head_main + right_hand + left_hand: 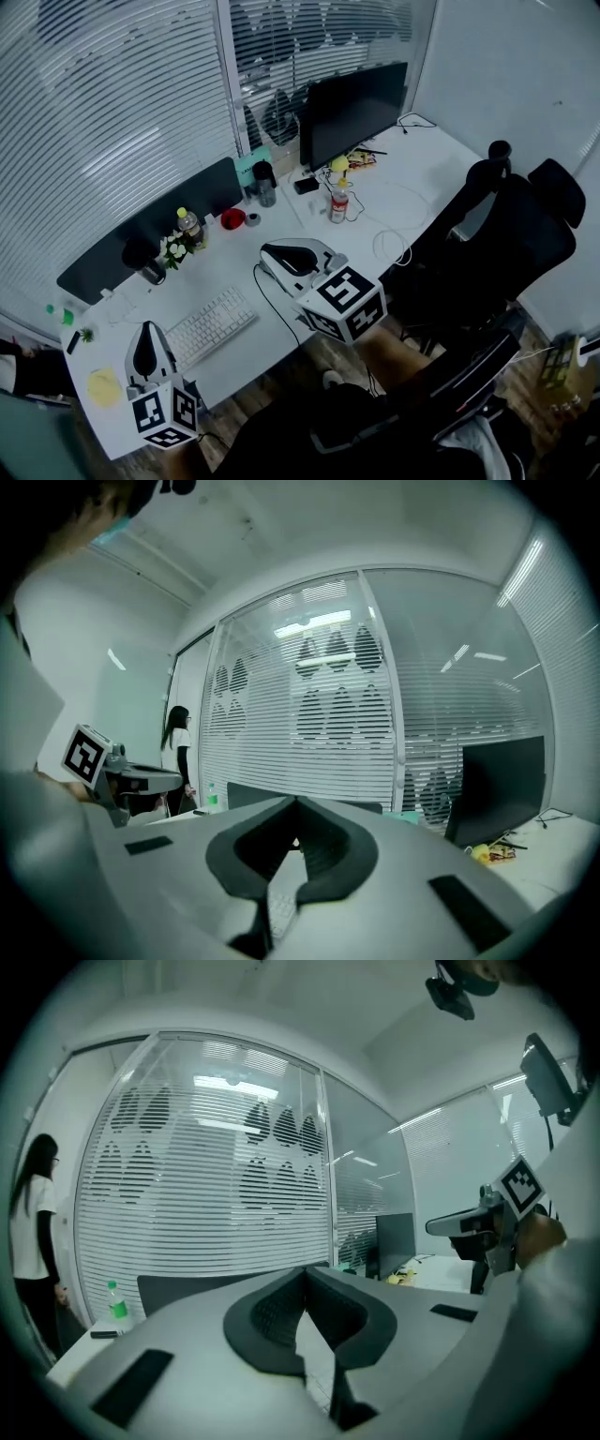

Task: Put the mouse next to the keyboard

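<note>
The white keyboard [211, 326] lies slanted near the desk's front edge. My left gripper [143, 330] hovers just left of it, jaws shut with nothing between them [305, 1274]. My right gripper [266, 258] hangs over the desk to the right of the keyboard, jaws also shut and empty [296, 803]; keyboard keys [277, 907] show below them. A small black thing [306, 185] lies by the monitor's foot; I cannot tell whether it is the mouse. Each gripper shows in the other's view: the right gripper [487, 1227] and the left gripper [117, 775].
A black monitor [352, 111] stands at the back. On the desk are a bottle [339, 202], another bottle [190, 223], a red item [232, 218], flowers [173, 251] and a looped white cable [394, 246]. A black chair [497, 244] stands at the right. A person [178, 752] stands by the blinds.
</note>
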Tool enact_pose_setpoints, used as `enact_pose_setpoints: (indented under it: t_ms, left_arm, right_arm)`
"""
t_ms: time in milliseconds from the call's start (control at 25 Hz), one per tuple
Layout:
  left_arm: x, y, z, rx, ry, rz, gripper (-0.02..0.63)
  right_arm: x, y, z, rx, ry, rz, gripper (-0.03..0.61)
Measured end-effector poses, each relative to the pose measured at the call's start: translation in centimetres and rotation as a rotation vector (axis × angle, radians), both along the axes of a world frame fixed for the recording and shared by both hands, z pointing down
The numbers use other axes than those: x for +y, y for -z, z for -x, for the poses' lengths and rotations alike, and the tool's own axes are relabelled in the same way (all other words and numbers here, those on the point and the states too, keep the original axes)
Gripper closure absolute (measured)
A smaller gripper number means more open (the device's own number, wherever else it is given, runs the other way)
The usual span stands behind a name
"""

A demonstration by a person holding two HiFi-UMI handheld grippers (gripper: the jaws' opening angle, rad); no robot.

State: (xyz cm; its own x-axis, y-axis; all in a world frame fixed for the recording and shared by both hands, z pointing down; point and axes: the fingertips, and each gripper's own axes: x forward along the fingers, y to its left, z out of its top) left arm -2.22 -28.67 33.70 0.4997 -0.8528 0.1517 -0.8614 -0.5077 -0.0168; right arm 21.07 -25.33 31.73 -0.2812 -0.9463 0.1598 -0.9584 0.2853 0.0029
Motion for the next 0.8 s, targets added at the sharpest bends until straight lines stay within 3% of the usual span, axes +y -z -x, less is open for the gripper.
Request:
enact_pose_setpoints:
  t_ms: [320,800]
  left_arm:
    - [0.13,-0.54,-0.66,0.020,-0.044,0.029,0.584]
    - [-0.09,0.01,-0.38,0.008,-0.014,0.000,0.584]
  right_arm:
    - [-0.43,-0.35,-0.43,-0.003,-0.001,0.005,0.580]
    - [-0.77,0.05,-0.88,-0.019,-0.019,0.000,0.578]
